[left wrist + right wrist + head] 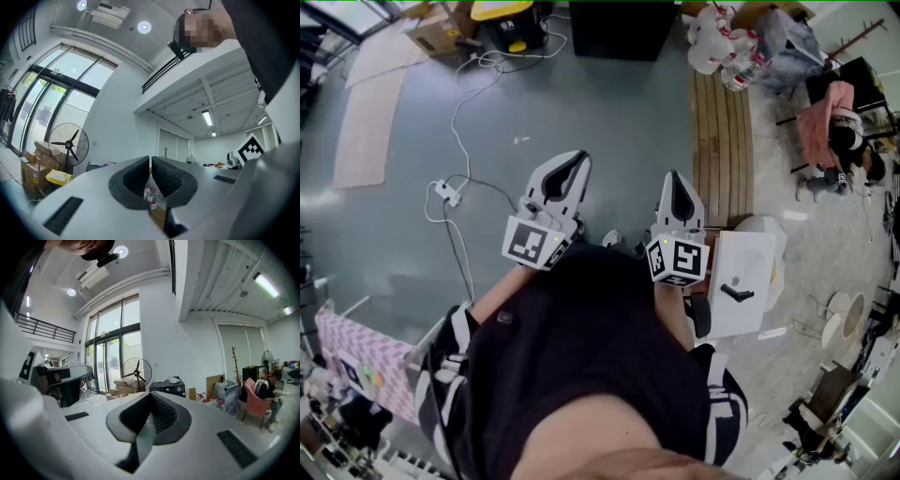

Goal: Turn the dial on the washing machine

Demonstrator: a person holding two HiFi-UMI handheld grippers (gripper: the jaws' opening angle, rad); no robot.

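The left claw (578,159) and right claw (675,178) are held shut, empty; the likely washing machine (165,386) is seen well ahead of the right one.

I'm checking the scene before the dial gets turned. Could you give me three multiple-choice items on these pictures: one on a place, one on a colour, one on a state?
1. In the head view, the white box with the black handle lies:
A at the far left edge
B just right of the right gripper
C at the top edge

2. The seated person has a chair that is:
A pink
B blue
C green

3. The right gripper's jaws are:
A wide apart
B shut on a cable
C shut, empty

Answers:
1 B: the box sits beside that gripper's marker cube.
2 A: the chair shows pink in the right gripper view.
3 C: the pads meet with nothing between them.
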